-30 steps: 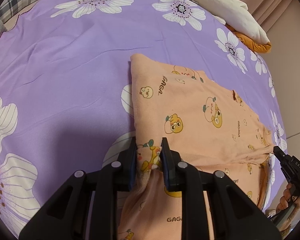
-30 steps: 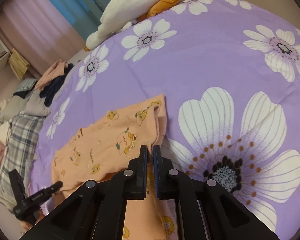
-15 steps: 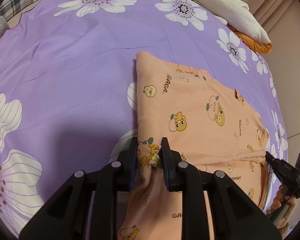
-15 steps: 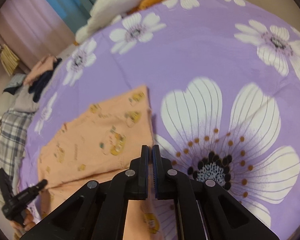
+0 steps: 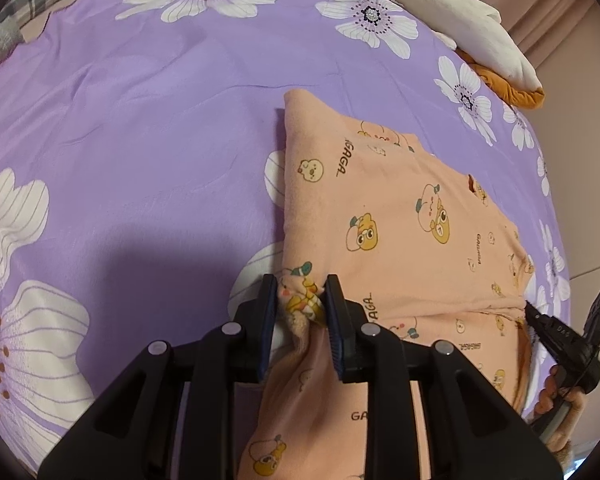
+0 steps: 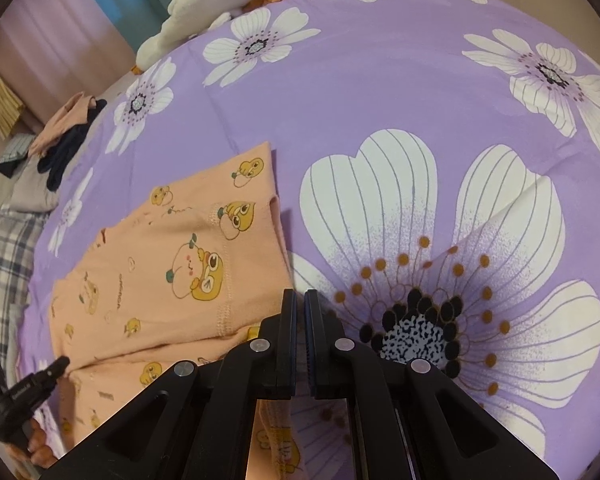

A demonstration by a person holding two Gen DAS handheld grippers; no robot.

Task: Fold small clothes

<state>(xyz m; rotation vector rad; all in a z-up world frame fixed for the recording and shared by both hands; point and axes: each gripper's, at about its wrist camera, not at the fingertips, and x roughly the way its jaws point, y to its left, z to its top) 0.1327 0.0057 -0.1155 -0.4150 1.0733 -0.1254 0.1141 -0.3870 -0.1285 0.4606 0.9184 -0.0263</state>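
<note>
Since a second ago, the right gripper (image 6: 300,300) has slid off the top's (image 5: 400,216) edge toward 3 o'clock, and its jaws are now pressed together with nothing seen between them. The left gripper (image 5: 300,300) has hardly moved; its jaws are opening, with a bunch of the top's cloth between them, touching both pads. The peach top lies folded on the purple flower sheet (image 5: 140,120), from the middle out to 4 o'clock in the left view. A cream pillow (image 5: 452,12) sits at 1 o'clock.

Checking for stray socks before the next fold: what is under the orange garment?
Around the orange garment only the purple flowered bedsheet shows. The cloth hides whatever lies beneath it.
</note>
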